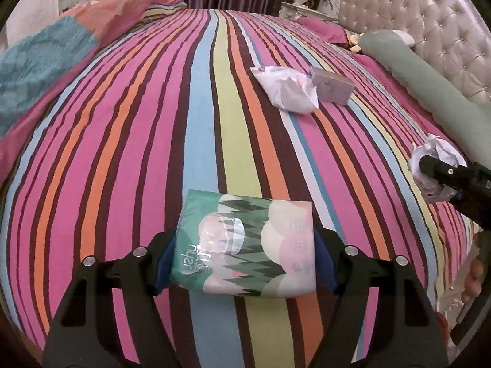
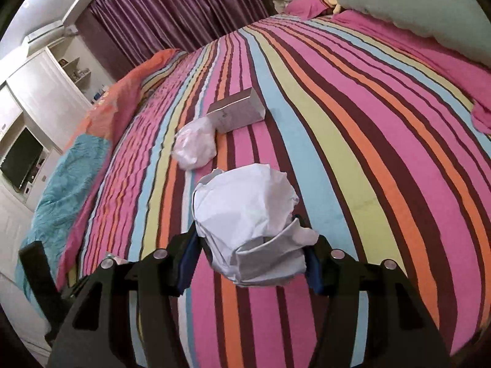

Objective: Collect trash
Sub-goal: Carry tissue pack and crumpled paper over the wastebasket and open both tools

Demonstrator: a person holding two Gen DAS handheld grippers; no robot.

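Striped bed [image 1: 122,153] below, green tissue pack [image 1: 245,245] pinched in left gripper [image 1: 245,263], crumpled paper ball [image 2: 248,227] clamped in right gripper [image 2: 250,257], white bag [image 1: 285,89] and small box [image 1: 333,87] lying well ahead.

Soft even indoor light, strong fisheye bending, dark vignetted corners

stripes under you, purple behind

your green-and-white patterned tissue pack [image 1: 245,245] and white crumpled paper ball [image 2: 248,224] sit above a pink, orange, blue, yellow, brown striped bedsheet [image 1: 122,153]; purple pleated curtain [image 2: 172,9].
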